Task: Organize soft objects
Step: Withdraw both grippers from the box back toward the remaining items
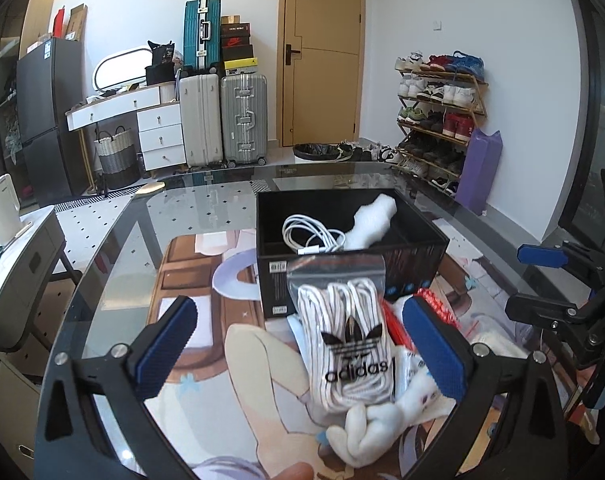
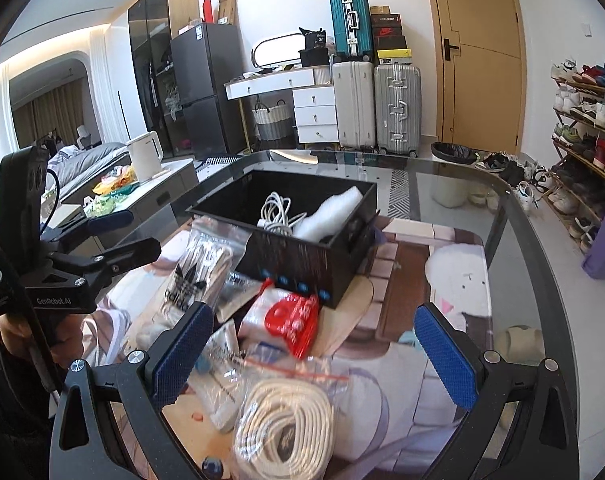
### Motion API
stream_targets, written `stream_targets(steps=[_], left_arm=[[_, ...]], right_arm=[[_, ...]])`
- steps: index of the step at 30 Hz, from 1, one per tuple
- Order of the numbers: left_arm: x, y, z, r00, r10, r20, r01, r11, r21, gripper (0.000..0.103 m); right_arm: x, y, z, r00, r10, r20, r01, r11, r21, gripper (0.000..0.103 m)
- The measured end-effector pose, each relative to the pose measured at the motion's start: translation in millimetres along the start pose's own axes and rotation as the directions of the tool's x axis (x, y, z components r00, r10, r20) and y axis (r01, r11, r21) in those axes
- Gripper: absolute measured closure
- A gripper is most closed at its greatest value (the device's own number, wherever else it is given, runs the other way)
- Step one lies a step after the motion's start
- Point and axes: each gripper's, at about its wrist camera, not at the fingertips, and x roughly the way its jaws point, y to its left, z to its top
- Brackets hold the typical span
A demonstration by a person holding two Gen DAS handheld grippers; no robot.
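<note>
A black box stands on the printed mat and holds a white cable and a white foam piece. An adidas bag of white laces leans against the box front, between the wide-open fingers of my left gripper. A white sock lies below it. My right gripper is open above a bag of white rope and a red-and-white packet.
The glass table carries a printed mat. More small bags lie around the packet. The right gripper shows at the right edge of the left wrist view. A side cabinet with a kettle stands to the left.
</note>
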Motion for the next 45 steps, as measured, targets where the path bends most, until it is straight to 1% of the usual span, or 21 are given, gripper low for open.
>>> stream_targets(steps=[6,9,11,15,20,24,27,32,36,40,45], left_arm=[[1.2,-2.1,-7.5,1.000,0.005,-0.012,-0.005,1.000,-0.002,0.000],[1.7,-1.9,-7.1,1.000,0.013,-0.010,-0.014,1.000,-0.011,0.000],[0.1,-2.0,-6.0,1.000,0.005,-0.006,-0.005,1.000,-0.013,0.000],[-3.3,-4.7,-5.3,1.000,0.009,0.006,-0.009,1.000,0.007,0.000],[-2.2,-9.6,-7.0,1.000,-0.003,-0.002,0.003,1.000,0.020,0.000],[0.7,-14.5,-9.7,1.000,-0.011,-0.018,0.011,0.999,0.032,0.000],[2.0,-15.8,-11.1,1.000,-0.009,-0.027,0.010,0.999,0.037,0.000],[4.2,-17.4,-12.2,0.999,-0.010,-0.038,0.012,0.999,0.041,0.000],[4.1,-15.8,-12.5,0.999,-0.030,-0.040,0.031,0.999,0.031,0.000],[5.7,-19.0,-15.4,0.998,-0.035,-0.051,0.038,0.998,0.060,0.000],[6.8,-20.1,-25.5,0.996,-0.047,-0.079,0.053,0.996,0.077,0.000]], right_arm=[[4.7,5.7,-7.8,0.999,0.007,-0.042,-0.008,1.000,-0.014,0.001],[6.1,9.2,-8.8,0.999,0.017,-0.044,-0.018,1.000,-0.021,0.001],[6.9,10.7,-9.5,0.998,0.023,-0.054,-0.024,0.999,-0.021,0.001],[4.5,16.3,-9.8,0.998,0.020,-0.060,-0.023,0.998,-0.057,0.001],[6.2,17.0,-14.7,0.993,0.028,-0.111,-0.036,0.997,-0.074,0.001],[12.9,15.1,-24.2,0.981,0.034,-0.190,-0.052,0.994,-0.091,0.001],[15.2,12.3,-29.9,0.974,0.025,-0.224,-0.049,0.993,-0.103,0.001],[18.6,4.7,-34.3,0.967,0.027,-0.252,-0.051,0.995,-0.087,0.001],[19.7,3.1,-36.7,0.963,0.035,-0.268,-0.059,0.995,-0.083,0.001],[24.2,5.8,-41.2,0.956,0.045,-0.291,-0.074,0.993,-0.092,0.001],[31.9,2.2,-46.3,0.947,0.045,-0.318,-0.071,0.995,-0.070,0.001]])
